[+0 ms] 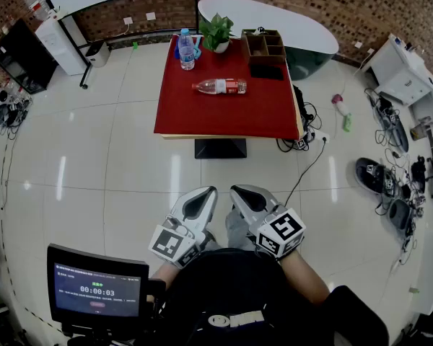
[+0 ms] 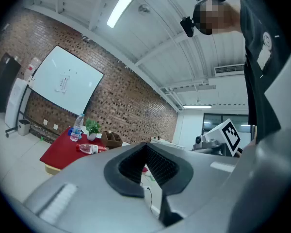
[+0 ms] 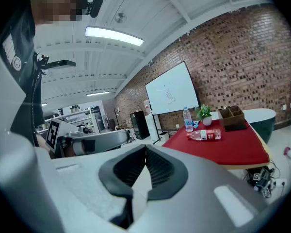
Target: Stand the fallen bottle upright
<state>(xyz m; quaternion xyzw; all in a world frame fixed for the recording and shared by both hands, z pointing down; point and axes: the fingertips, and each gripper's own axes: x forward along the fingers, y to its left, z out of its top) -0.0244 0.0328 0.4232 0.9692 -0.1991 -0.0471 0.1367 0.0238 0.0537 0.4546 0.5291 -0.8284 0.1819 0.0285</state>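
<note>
Fallen bottle [image 1: 220, 86] lies sideways on the red desk [image 1: 224, 121] at 12 o'clock in the head view, well apart from my left gripper [image 1: 202, 195] and right gripper [image 1: 239, 193], which sit at 6 because, I judge, no approach has begun. In the left gripper view the jaws are pressed together on nothing, with the bottle far off at 9. The right gripper view shows the same closed, empty jaws, with the bottle at 2.

Red table [image 1: 224, 114], potted plant [image 1: 216, 31], perhaps wooden caddy [image 1: 265, 46]

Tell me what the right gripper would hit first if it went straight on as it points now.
Nothing near: the right gripper, jaws shut, aims left of the red table, toward the distant black cabinet; depth is unclear.
</note>
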